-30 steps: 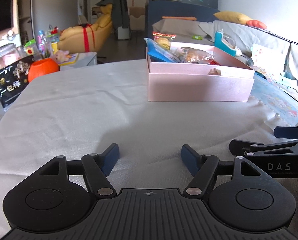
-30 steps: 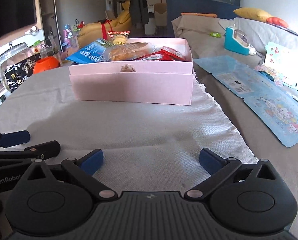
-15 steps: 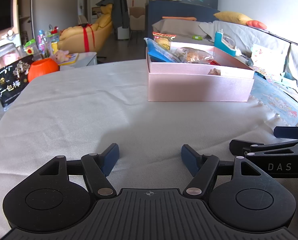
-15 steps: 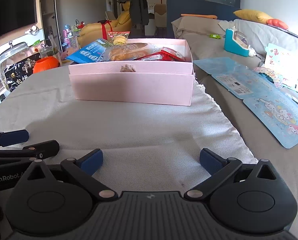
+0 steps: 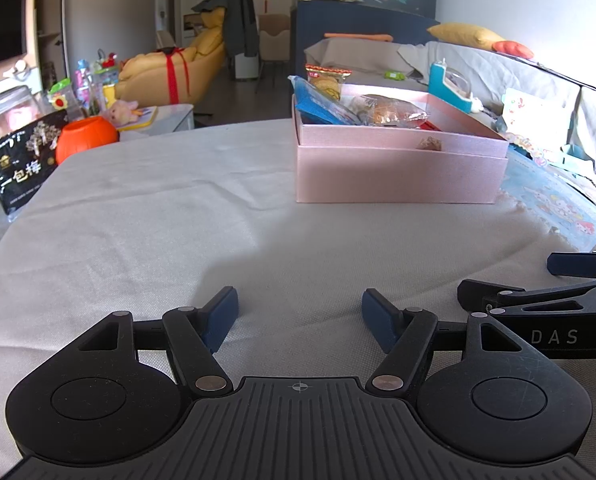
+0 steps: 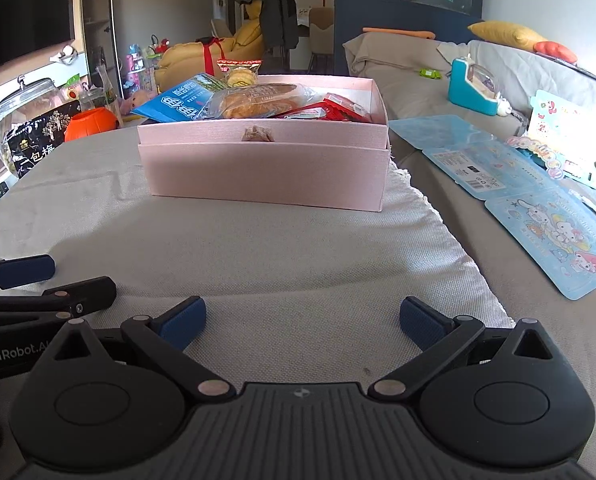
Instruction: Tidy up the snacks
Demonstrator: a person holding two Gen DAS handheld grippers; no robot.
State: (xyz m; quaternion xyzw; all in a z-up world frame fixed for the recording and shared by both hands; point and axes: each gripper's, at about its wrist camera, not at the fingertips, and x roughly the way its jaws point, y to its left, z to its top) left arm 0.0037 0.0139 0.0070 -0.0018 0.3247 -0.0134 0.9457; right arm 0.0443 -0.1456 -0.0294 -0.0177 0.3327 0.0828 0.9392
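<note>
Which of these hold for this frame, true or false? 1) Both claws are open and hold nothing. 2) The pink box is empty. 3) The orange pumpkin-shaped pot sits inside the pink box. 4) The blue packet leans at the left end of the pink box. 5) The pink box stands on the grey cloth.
1) True: the left claw and the right claw both gape over bare cloth.
2) False: the pink box holds snacks, among them a wrapped bun.
3) False: the orange pot stands apart from the box, beyond the cloth's far left corner.
4) True: the blue packet leans there.
5) True: it rests on the grey cloth.
</note>
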